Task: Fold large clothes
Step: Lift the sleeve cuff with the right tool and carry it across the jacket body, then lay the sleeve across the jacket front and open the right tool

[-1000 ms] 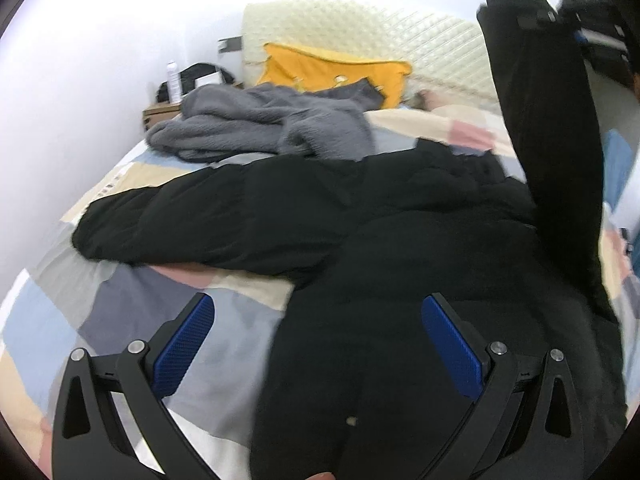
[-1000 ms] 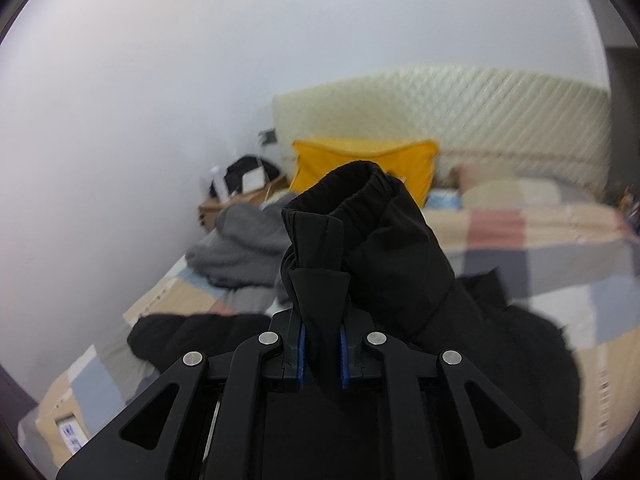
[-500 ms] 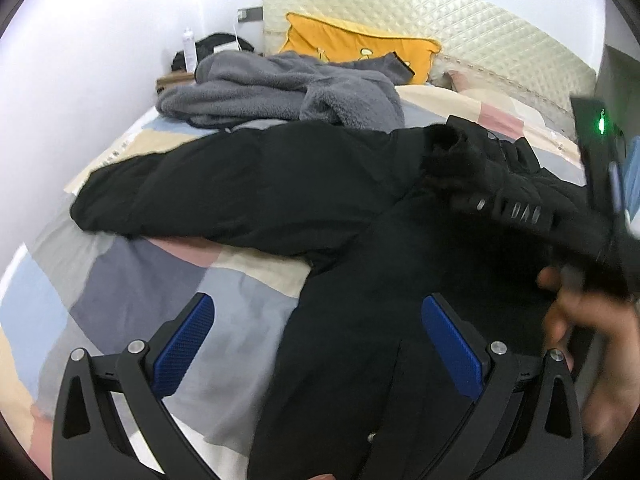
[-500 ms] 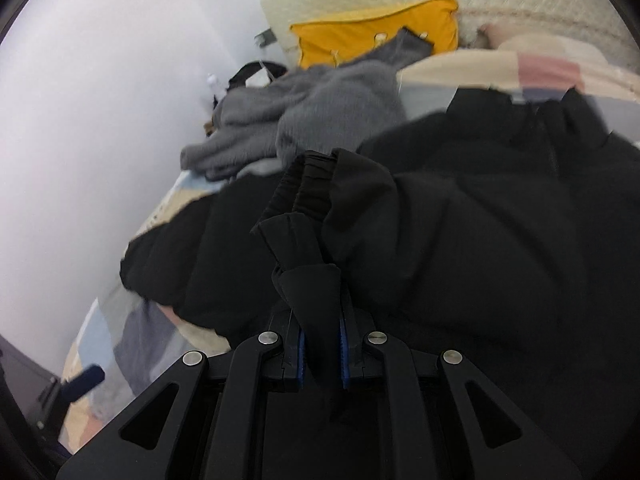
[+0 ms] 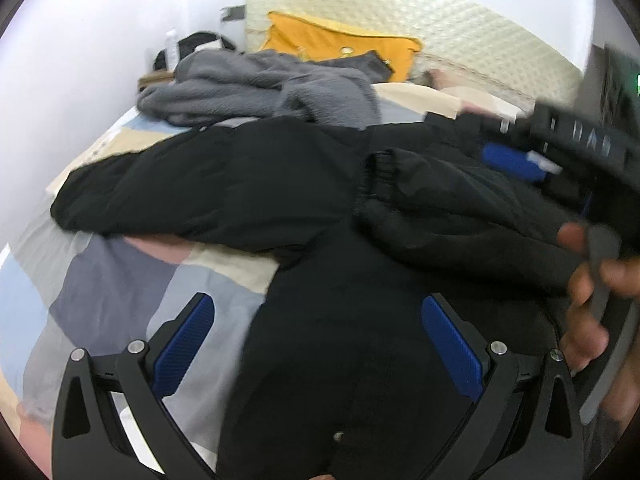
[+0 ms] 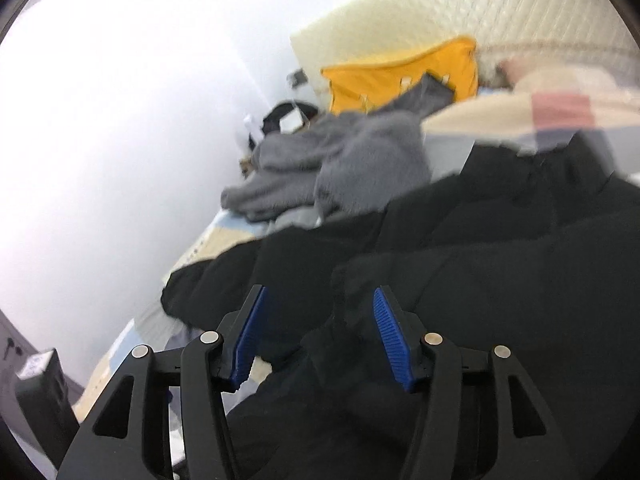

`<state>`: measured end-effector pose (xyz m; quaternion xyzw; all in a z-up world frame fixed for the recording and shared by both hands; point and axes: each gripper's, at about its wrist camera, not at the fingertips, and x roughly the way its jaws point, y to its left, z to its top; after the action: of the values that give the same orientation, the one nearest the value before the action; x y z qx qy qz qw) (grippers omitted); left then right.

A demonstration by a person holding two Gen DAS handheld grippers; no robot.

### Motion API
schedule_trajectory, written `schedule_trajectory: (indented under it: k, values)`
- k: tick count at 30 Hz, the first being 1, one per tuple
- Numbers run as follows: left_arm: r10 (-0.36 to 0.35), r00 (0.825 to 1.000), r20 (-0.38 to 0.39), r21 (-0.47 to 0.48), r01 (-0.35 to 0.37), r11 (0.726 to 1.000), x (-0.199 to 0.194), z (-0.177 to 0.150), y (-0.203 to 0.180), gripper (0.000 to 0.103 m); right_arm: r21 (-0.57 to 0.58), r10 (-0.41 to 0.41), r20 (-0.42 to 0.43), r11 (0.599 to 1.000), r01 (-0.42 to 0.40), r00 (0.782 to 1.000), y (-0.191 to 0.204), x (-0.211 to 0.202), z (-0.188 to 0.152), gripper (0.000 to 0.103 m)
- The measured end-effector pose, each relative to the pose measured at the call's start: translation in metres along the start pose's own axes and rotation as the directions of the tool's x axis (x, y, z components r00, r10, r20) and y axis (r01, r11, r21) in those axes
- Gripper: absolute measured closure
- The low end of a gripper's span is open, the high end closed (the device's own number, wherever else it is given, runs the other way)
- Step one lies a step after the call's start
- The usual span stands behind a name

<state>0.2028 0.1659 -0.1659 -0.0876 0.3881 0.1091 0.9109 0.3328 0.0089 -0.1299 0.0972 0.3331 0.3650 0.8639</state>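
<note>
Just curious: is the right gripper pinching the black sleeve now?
No, the right gripper stands open, and the black sleeve lies loose.

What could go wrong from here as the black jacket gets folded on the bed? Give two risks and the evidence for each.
1. The folded sleeve lies loose across the black jacket; both the right gripper and left gripper are open, so it may slide back.
2. The grey fleece touches the jacket's upper edge and could get dragged into the next fold.

Right gripper (image 5: 516,162) motion-blurred at frame edge
</note>
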Motion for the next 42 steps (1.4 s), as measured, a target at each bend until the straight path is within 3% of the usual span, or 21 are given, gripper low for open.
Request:
schedule_trajectory:
  k: [3, 9, 13, 15, 18, 23, 28, 35, 37, 38, 42]
  values:
    - [-0.029, 0.999, 0.035, 0.034, 0.028, 0.999, -0.005, -0.001, -0.012, 0.000, -0.046, -0.076, 0.062, 0.996, 0.079, 0.995, 0.005, -0.027, 0.003, 0.050]
    - [-0.052, 0.996, 0.079, 0.056, 0.048, 0.997, -0.018, 0.002, -0.020, 0.000, -0.048, -0.149, 0.149, 0.986, 0.158, 0.978, -0.009, -0.091, 0.002, 0.050]
    - [-0.012, 0.988, 0.151, 0.089, -0.002, 0.996, -0.033, 0.002, -0.031, 0.000, -0.037, -0.221, 0.192, 0.972, 0.232, 0.956, -0.026, -0.132, -0.007, 0.047]
    - [-0.036, 0.986, 0.162, 0.110, 0.019, 0.994, -0.038, 0.000, -0.040, 0.000, -0.025, -0.249, 0.197, 0.966, 0.259, 0.948, -0.036, -0.146, -0.016, 0.046]
    - [-0.015, 0.985, 0.171, 0.167, -0.014, 0.986, -0.040, -0.004, -0.057, 0.000, -0.016, -0.303, 0.209, 0.950, 0.313, 0.930, -0.052, -0.164, -0.034, 0.043]
    - [-0.047, 0.988, 0.147, 0.219, 0.014, 0.976, -0.040, -0.014, -0.078, 0.000, 0.007, -0.377, 0.213, 0.923, 0.384, 0.902, -0.086, -0.186, -0.069, 0.030]
    - [-0.031, 0.991, 0.129, 0.259, -0.004, 0.966, -0.034, -0.022, -0.098, 0.000, 0.042, -0.430, 0.145, 0.902, 0.429, 0.891, -0.125, -0.186, -0.098, 0.030]
    - [-0.033, 0.997, 0.075, 0.238, 0.014, 0.971, -0.021, -0.011, -0.098, 0.000, 0.000, -0.485, 0.148, 0.871, 0.491, 0.862, -0.150, -0.187, -0.095, 0.030]
    - [-0.034, 0.998, 0.054, 0.223, 0.021, 0.975, -0.016, -0.003, -0.096, 0.000, 0.037, -0.496, 0.145, 0.868, 0.496, 0.856, -0.167, -0.195, -0.094, 0.030]
    - [-0.020, 0.999, 0.048, 0.219, 0.009, 0.976, -0.013, 0.001, -0.097, 0.000, 0.077, -0.517, 0.142, 0.856, 0.512, 0.844, -0.178, -0.203, -0.094, 0.030]
    - [0.076, 0.997, 0.014, 0.241, -0.077, 0.968, 0.010, 0.030, -0.100, 0.000, 0.260, -0.560, 0.120, 0.814, 0.519, 0.819, -0.224, -0.233, -0.096, 0.030]
